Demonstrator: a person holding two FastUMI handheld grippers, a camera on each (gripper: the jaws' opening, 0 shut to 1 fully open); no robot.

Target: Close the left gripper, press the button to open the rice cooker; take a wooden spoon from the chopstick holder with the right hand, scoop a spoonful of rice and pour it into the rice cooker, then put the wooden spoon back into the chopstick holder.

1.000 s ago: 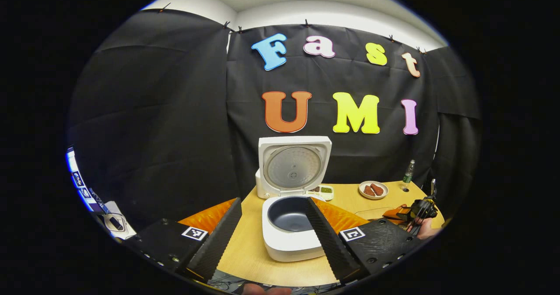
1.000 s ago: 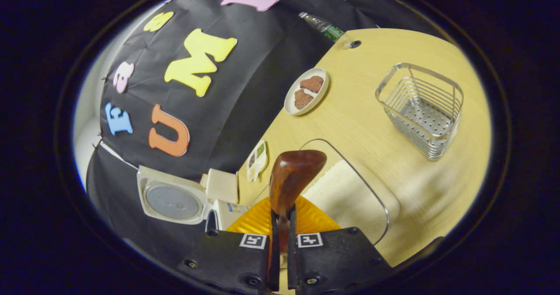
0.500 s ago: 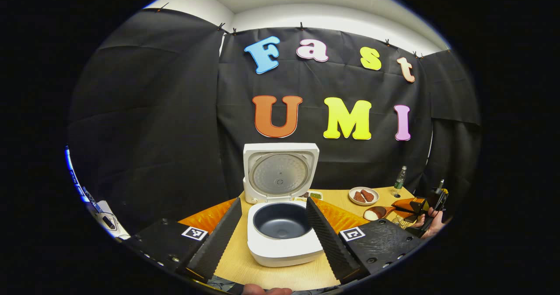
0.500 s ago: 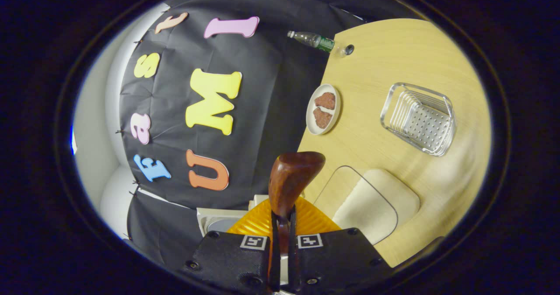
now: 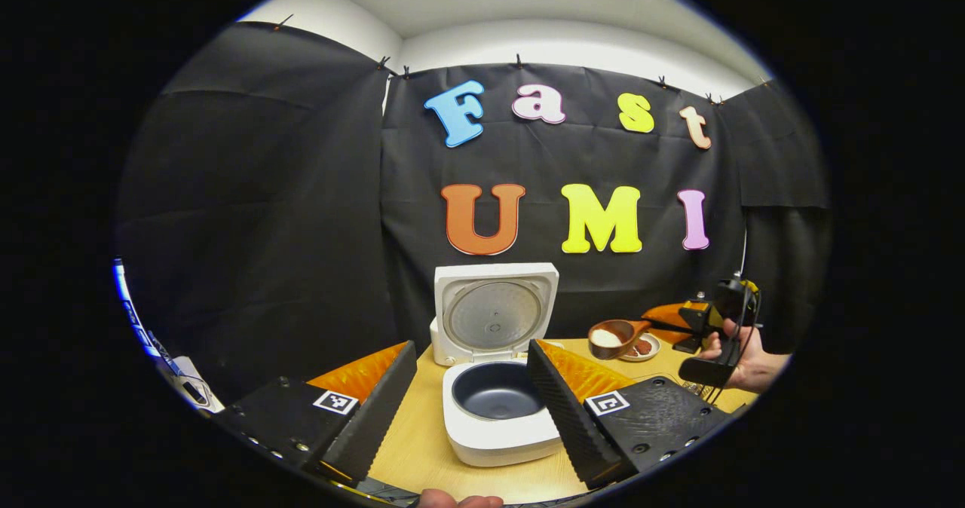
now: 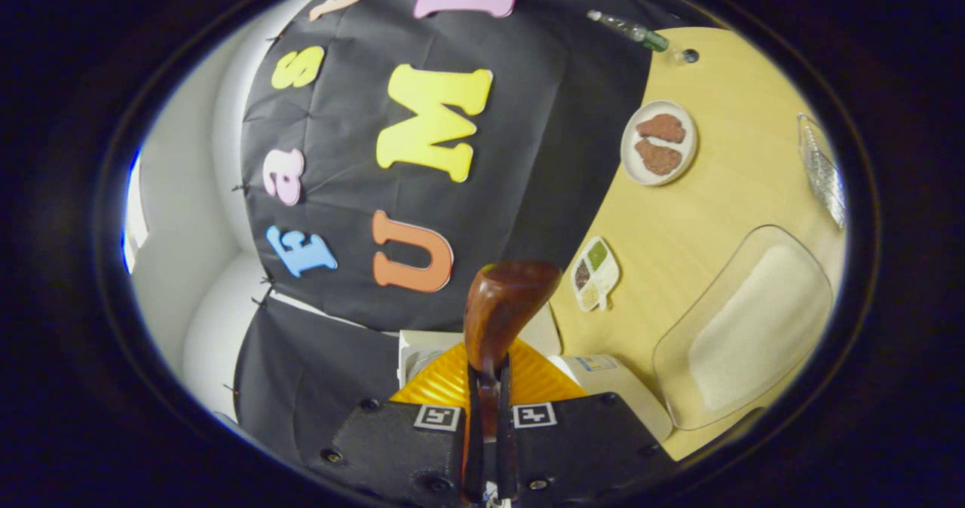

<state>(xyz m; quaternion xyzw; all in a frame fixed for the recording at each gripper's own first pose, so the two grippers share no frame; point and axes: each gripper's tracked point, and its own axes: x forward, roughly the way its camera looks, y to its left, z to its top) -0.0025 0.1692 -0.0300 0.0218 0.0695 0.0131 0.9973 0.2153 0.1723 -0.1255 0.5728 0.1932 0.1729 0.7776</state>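
Two tools in play. Left tool [image 5: 471, 410] open, fingers spread wide to either side of the rice cooker [image 5: 497, 417], touching nothing. Cooker sits on the worktop [image 5: 422, 448], lid [image 5: 495, 313] raised upright, dark inner pot bare. Right tool [image 6: 488, 448] clamped shut on the handle of the wooden spoon [image 6: 501, 316]. From the left gripper view the spoon's bowl carries a white heap of rice [image 5: 605, 337], held in the air to the right of the raised lid, above the worktop. A hand [image 5: 742, 357] holds that tool. Plate with two brown pieces [image 6: 659, 142], sectioned dish [image 6: 595, 273] and clear rice tray [image 6: 746, 327] lie on the worktop.
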